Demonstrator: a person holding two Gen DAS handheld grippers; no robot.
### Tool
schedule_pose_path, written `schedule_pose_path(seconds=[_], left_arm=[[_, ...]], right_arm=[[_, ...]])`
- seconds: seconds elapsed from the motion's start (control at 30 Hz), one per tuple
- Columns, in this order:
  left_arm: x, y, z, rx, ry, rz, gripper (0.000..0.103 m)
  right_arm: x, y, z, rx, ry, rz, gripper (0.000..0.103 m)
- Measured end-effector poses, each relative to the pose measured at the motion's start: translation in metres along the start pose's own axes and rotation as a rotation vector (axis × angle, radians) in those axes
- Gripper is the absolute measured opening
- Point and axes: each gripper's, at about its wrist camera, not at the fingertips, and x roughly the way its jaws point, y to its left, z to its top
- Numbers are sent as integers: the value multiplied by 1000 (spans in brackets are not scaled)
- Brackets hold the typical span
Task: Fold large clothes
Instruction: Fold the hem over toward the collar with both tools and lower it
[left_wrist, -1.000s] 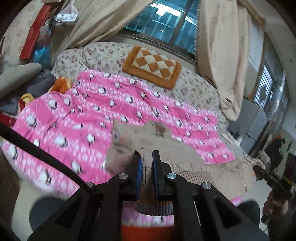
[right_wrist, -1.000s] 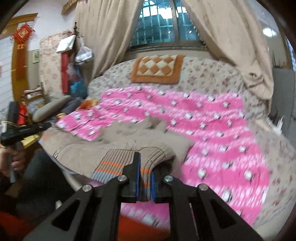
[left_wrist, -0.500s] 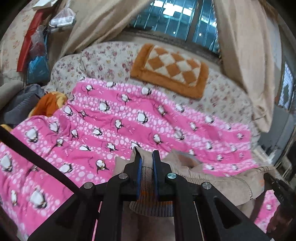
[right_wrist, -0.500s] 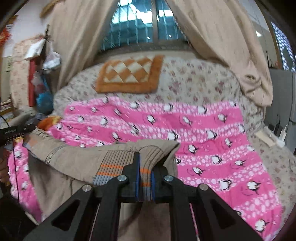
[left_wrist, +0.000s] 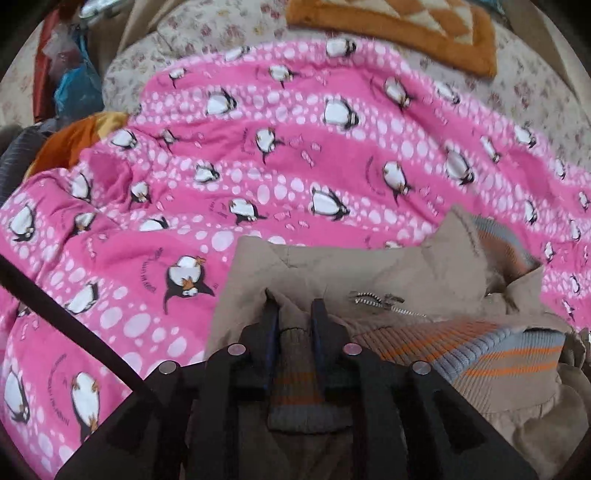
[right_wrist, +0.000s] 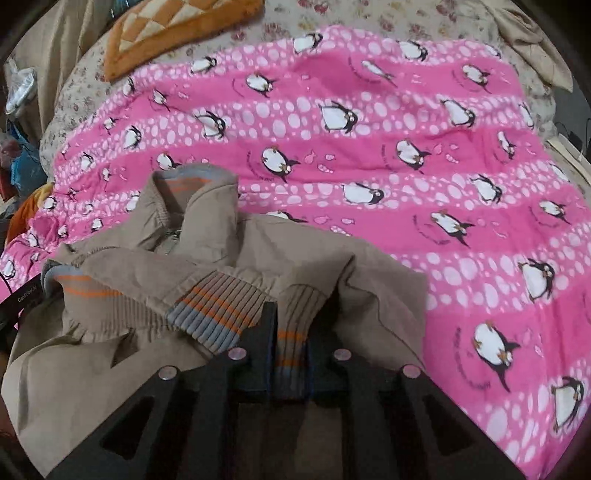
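A tan jacket (left_wrist: 406, 280) with a ribbed grey-and-orange hem lies bunched on the near part of a pink penguin blanket (left_wrist: 258, 147). Its zip (left_wrist: 376, 301) and collar show near the middle. My left gripper (left_wrist: 293, 314) is shut on a fold of the ribbed hem, low over the blanket. In the right wrist view the jacket (right_wrist: 221, 266) spreads to the left, its collar (right_wrist: 192, 184) pointing away. My right gripper (right_wrist: 291, 317) has the hem's other end between its pads; its jaws are opening, and the cloth still fills the gap.
The pink blanket (right_wrist: 406, 166) covers a floral bed. An orange checked cushion (left_wrist: 406, 22) lies at the bed's far end. Bags and piled clothes (left_wrist: 74, 85) crowd the left side. To the right of the jacket the blanket is bare.
Both grippers have swung forward and down over the bed, carrying the hem across the jacket. The jacket now rests folded on the blanket, and the right jaws stand slightly wider.
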Motion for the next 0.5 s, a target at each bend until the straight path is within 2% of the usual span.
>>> schedule_pose_path(seconds=[0.1, 0.23, 0.3, 0.37, 0.43, 0.5], left_arm=[[10, 9, 4, -46, 63, -41, 2], [-2, 25, 13, -112, 92, -129, 8], [-20, 37, 18, -154, 64, -154, 11], [-41, 46, 23, -181, 16, -146, 13], [-67, 55, 23, -199, -59, -143, 13], [-92, 54, 22, -181, -131, -182, 13]], right_arm=[[4, 0, 2, 17, 17, -4, 21], [-6, -5, 2, 57, 12, 20, 30], [-23, -12, 1, 104, 2, 76, 43], [-45, -20, -6, 136, -28, 128, 48], [-68, -28, -13, 150, -77, 143, 49], [-89, -33, -19, 150, -129, 148, 49]])
